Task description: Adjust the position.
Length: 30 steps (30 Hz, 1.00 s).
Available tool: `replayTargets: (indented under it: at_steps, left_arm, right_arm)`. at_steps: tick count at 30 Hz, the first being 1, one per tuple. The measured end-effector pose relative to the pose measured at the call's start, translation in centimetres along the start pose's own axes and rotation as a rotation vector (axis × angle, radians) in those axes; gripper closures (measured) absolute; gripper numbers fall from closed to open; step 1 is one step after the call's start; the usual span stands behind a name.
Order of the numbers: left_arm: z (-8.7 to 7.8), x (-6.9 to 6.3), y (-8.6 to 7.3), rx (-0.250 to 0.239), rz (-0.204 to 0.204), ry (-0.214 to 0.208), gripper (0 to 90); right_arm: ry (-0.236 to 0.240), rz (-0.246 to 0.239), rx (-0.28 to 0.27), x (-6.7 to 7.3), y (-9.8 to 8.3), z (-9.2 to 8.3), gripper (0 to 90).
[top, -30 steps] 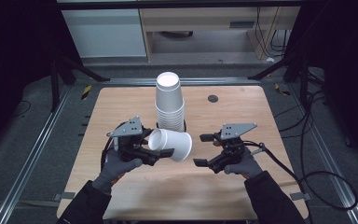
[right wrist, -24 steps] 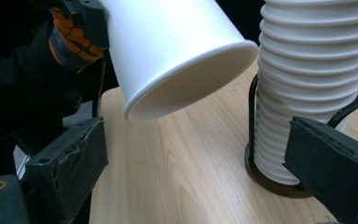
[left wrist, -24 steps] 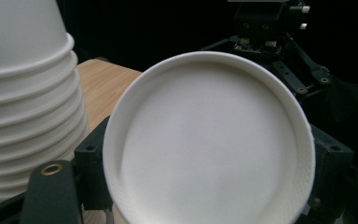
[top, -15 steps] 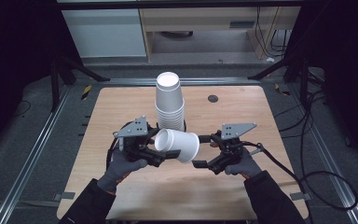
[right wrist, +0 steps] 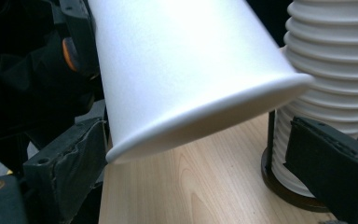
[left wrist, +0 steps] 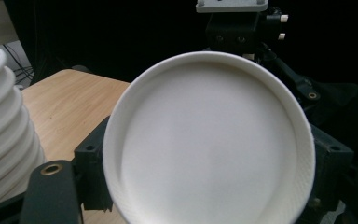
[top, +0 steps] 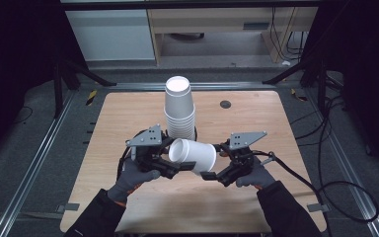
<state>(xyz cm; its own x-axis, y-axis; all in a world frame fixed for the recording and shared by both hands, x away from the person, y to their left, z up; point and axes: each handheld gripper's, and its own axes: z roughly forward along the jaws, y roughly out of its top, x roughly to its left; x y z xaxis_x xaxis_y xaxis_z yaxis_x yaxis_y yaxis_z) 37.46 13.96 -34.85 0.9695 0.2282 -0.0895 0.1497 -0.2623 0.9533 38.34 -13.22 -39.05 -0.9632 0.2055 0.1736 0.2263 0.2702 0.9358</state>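
Cup: a single white paper cup [top: 193, 155] lies on its side in the air above the tabletop [top: 276, 123], between the two grippers and just in front of the stack; its open mouth faces the left gripper's camera [left wrist: 209, 144].

Left gripper: the left gripper [top: 170, 168] has its jaws closed on the cup near the rim, one black jaw showing at each side of the mouth in the left gripper view.

Right gripper: the right gripper [top: 212, 175] reaches under the cup's narrow end; in the right gripper view its jaws stand spread, one at each side below the cup wall [right wrist: 186, 70], and contact cannot be made out.

Stack: the upside-down stack of cups [top: 179, 109] stands on a dark base just behind, close to the held cup.

Risk, crushing: a thin paper wall pinched at the rim is likely to buckle if the jaws squeeze harder.

Risk, dropping: if the left gripper lets go before the right one has closed, the cup would fall and roll on the tabletop.

Risk, collision: a swing toward the stack could tip it.

Change: against the frame one second earlier, the cup and left gripper have shifted toward the right gripper, closing the gap; the stack has stayed put.
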Motion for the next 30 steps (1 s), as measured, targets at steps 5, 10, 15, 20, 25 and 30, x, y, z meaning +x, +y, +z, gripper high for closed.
replayTargets:
  at_steps: [5, 10, 15, 20, 25, 30]
  left_arm:
    - [0.4, -0.2, 0.0, -0.001, 0.006, -0.019, 21.7]
    - [0.7, -0.2, -0.1, -0.003, 0.008, -0.035, 21.7]
    - [0.9, -0.3, -0.2, -0.01, 0.003, -0.06, 21.7]
    - [1.0, -0.3, -0.3, -0.005, 0.006, -0.071, 21.8]
    - [1.1, -0.2, -0.4, -0.004, 0.007, -0.072, 21.8]
    - [1.2, -0.2, -0.4, -0.005, 0.0, -0.071, 21.2]
  right_arm:
    - [0.013, 0.001, -0.004, 0.0, -0.1, 0.3, 6.4]
    - [0.023, -0.004, -0.009, 0.0, -0.1, 0.4, 5.8]
    - [0.045, -0.008, -0.019, 0.1, -0.1, 0.4, 6.3]
    - [0.07, -0.02, -0.009, 0.1, -0.1, 0.5, 8.7]
    - [0.076, -0.021, 0.006, 0.0, -0.2, 0.4, 10.1]
    - [0.078, -0.015, 0.007, -0.1, -0.2, 0.5, 10.3]
